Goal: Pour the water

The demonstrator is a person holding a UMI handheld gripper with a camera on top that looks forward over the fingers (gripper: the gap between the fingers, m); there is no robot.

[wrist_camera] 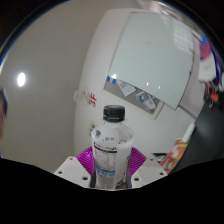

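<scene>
A clear plastic water bottle (pixel 111 142) with a black cap (pixel 115 112) and a white label stands upright between my fingers. My gripper (pixel 111 166) is shut on it. The magenta pads (pixel 90 160) press against its lower body from both sides. The bottle's base is hidden below the fingers. No cup or other vessel shows in this view.
Behind the bottle rises a white wall with a large pale panel (pixel 150 65) leaning across it. A small round light (pixel 20 79) glows at the far left. Some colourful items (pixel 178 152) sit low to the right of the fingers.
</scene>
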